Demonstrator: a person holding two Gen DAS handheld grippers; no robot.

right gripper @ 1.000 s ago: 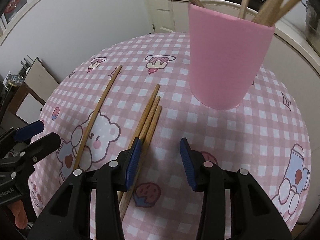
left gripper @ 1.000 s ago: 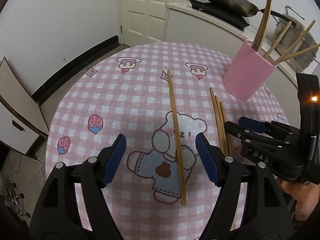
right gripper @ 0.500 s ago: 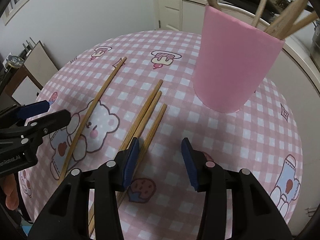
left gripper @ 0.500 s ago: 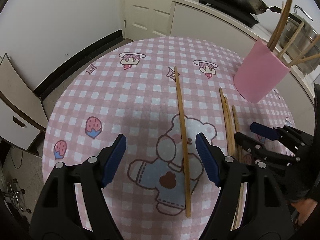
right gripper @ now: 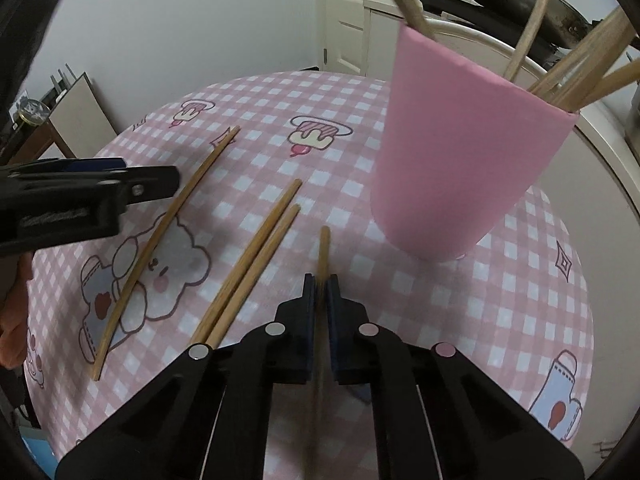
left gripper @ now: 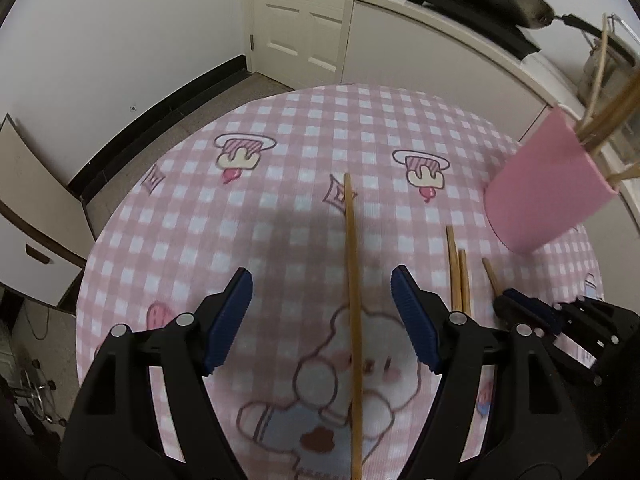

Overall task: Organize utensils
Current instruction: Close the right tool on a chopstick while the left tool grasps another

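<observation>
From the left view, the left gripper (left gripper: pixel 320 316) hangs wide open over one long stick (left gripper: pixel 354 300), lined up to grab it.

From the right view, the right gripper (right gripper: pixel 320 294) pinches another stick (right gripper: pixel 323 252) on the table (right gripper: pixel 500 300), beside the pink cup (right gripper: pixel 460 168) where sticks go.

The far-left part of the desk (left gripper: pixel 256 148) lies bare, giving open passage there. On its right side the pink cup (right gripper: pixel 464 160) stands as the tallest obstacle, its chopsticks (right gripper: pixel 576 68) fanning outward overhead. The left gripper (left gripper: pixel 320 316) hangs over a lone chopstick (left gripper: pixel 352 280); two paired chopsticks (right gripper: pixel 256 256) lie between it and the right gripper (right gripper: pixel 320 292).
</observation>
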